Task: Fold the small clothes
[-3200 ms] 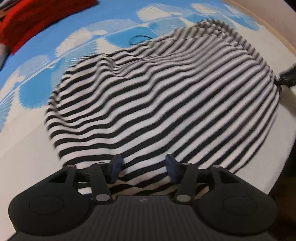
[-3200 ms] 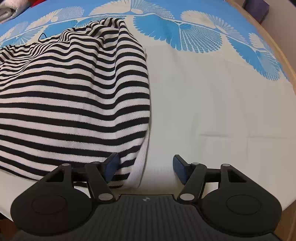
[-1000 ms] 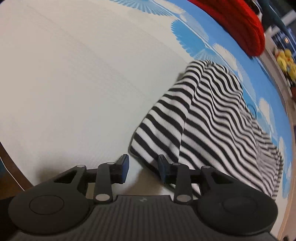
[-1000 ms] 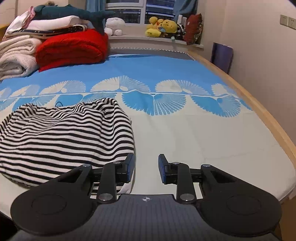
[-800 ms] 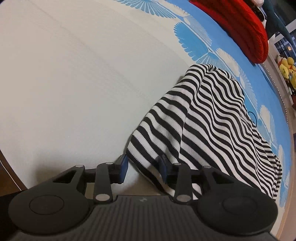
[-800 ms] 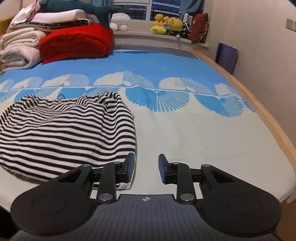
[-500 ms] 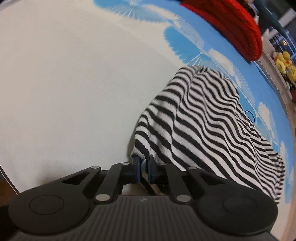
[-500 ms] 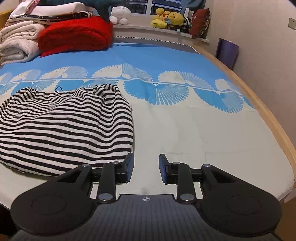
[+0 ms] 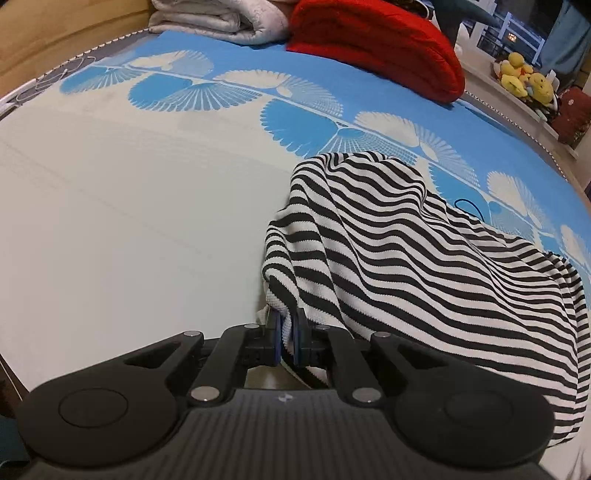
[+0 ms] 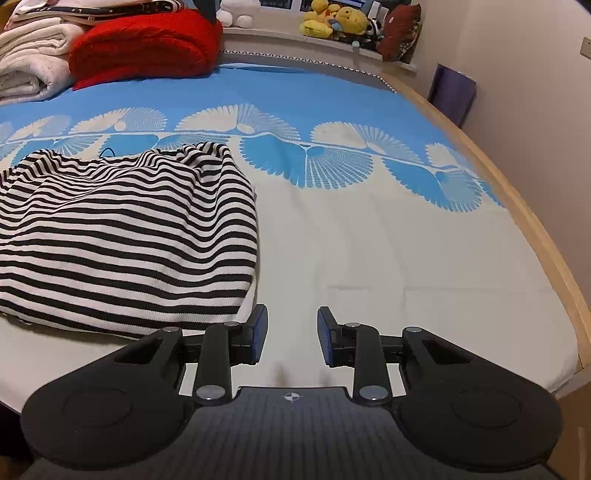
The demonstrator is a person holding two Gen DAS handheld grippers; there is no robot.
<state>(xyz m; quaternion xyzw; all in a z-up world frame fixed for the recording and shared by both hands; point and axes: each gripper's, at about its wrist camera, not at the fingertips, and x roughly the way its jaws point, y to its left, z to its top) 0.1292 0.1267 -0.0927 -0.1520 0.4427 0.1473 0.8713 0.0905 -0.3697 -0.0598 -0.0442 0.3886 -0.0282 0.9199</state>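
Left gripper point(image 9: 287, 334): jaws drawn together, clamped on the near corner edge of the striped garment point(image 9: 406, 258); a thin fold of white-and-black cloth shows pinched between the blue pads point(image 9: 275, 338). From the pinch the garment rises and spreads away forward and to the right, draped in loose ripples over the bed sheet point(image 9: 129, 221). Right gripper point(image 10: 290, 334): jaws apart, nothing between them, only bare sheet point(image 10: 388, 258) under the gap; blue pads point(image 10: 258, 332) face each other. In the right wrist view the striped garment point(image 10: 122, 236) lies to the left of this gripper, its rounded near-right edge just beside the left finger, not touching as far as can be told. Garment: ribbed knit, narrow black and white horizontal stripes, bunched into a rounded mound with soft folds at the far edge. Sheet: pale cream, smooth, with faint crease lines nearby, blue with white fan motifs farther off. No containers seen. At the far end: folded red blanket point(image 10: 144, 44), thick and nubby; folded white blankets point(image 10: 29, 62) stacked beside it; yellow plush toys point(image 10: 332, 20) on the ledge; wooden bed frame point(image 10: 535, 229) curving along the right.
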